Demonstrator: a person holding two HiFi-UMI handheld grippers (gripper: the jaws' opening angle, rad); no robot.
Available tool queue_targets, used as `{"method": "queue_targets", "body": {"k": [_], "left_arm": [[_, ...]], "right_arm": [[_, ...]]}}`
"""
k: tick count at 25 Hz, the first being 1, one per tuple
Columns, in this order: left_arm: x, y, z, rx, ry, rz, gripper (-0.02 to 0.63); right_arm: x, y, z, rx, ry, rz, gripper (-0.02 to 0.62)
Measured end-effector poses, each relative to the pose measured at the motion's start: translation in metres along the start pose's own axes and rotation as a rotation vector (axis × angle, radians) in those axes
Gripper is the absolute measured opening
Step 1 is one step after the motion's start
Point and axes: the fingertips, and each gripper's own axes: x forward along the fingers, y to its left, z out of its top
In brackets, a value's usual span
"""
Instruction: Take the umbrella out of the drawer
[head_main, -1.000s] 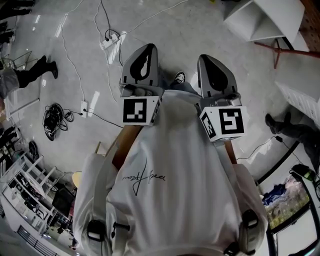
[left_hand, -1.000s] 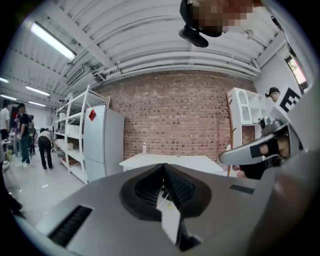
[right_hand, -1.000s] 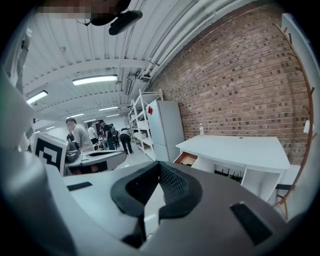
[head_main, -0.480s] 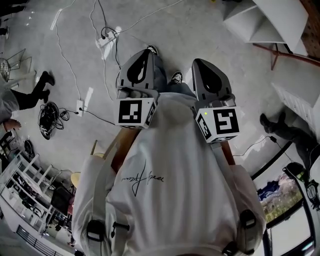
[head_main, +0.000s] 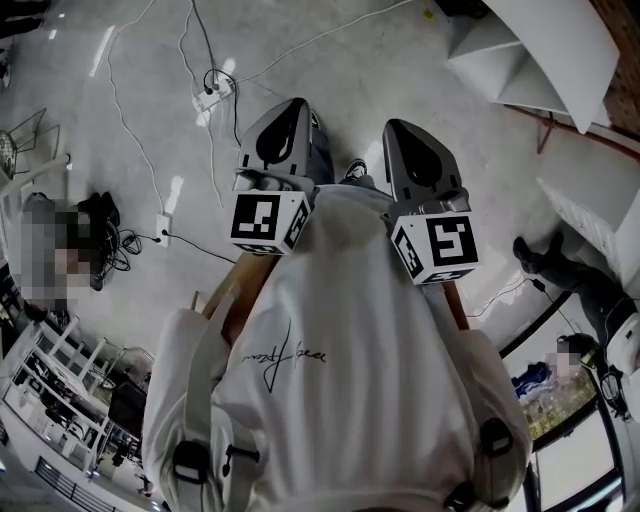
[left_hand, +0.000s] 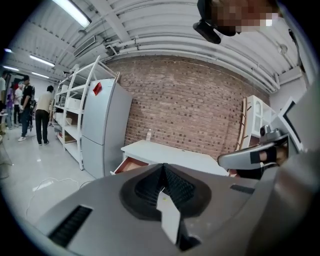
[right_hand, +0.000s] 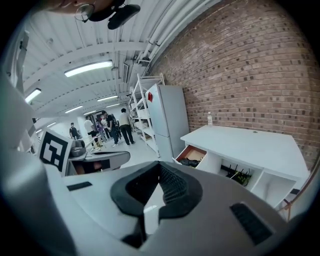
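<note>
approach step, i judge: left tool (left_hand: 163, 172) and right tool (right_hand: 159, 171) both have jaws together, empty, well apart from the drawer (right_hand: 194, 153) open under the tabletop's (right_hand: 240, 142) left end. the dark shape in it is likely the umbrella (right_hand: 189, 162). next: close in and spread one tool over it.

Brick wall (right_hand: 260, 65): red-brown, behind the desk, reaching up to the ceiling.
White desk (right_hand: 245, 142): set against the wall, top bare except for one bottle.
Bottle (right_hand: 210, 119): upright, at the back corner of the desk top, close to the wall.
Grey fridge (right_hand: 170, 117): tall, just beside the desk's end, red tag (right_hand: 149, 97) on the upper door.
White shelving (right_hand: 140, 107): in line beyond the fridge.
People (right_hand: 123, 126): standing far down the aisle.
Ceiling lamp (right_hand: 90, 68): long, lit.
Power strip (head_main: 213, 88): on the grey floor, cables plugged in.
</note>
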Motion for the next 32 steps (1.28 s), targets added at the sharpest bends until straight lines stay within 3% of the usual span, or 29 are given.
{"method": "queue_targets", "body": {"k": [6, 14, 23, 32], "left_arm": [[0.029, 0.065, 0.037, -0.016, -0.049, -0.041, 0.003], [0.049, 0.135, 0.070, 0.048, -0.089, -0.036, 0.003], [0.083, 0.166, 0.078, 0.069, -0.065, -0.042, 0.003], [0.143, 0.186, 0.090, 0.086, -0.051, -0.036, 0.003]], "right_arm": [[0.064, 0.012, 0.038, -0.015, -0.015, -0.004, -0.002], [0.128, 0.030, 0.080, -0.039, -0.044, -0.024, -0.002], [0.175, 0.021, 0.102, -0.032, -0.046, -0.033, -0.002], [0.228, -0.016, 0.126, -0.021, -0.053, -0.006, -0.002]]}}
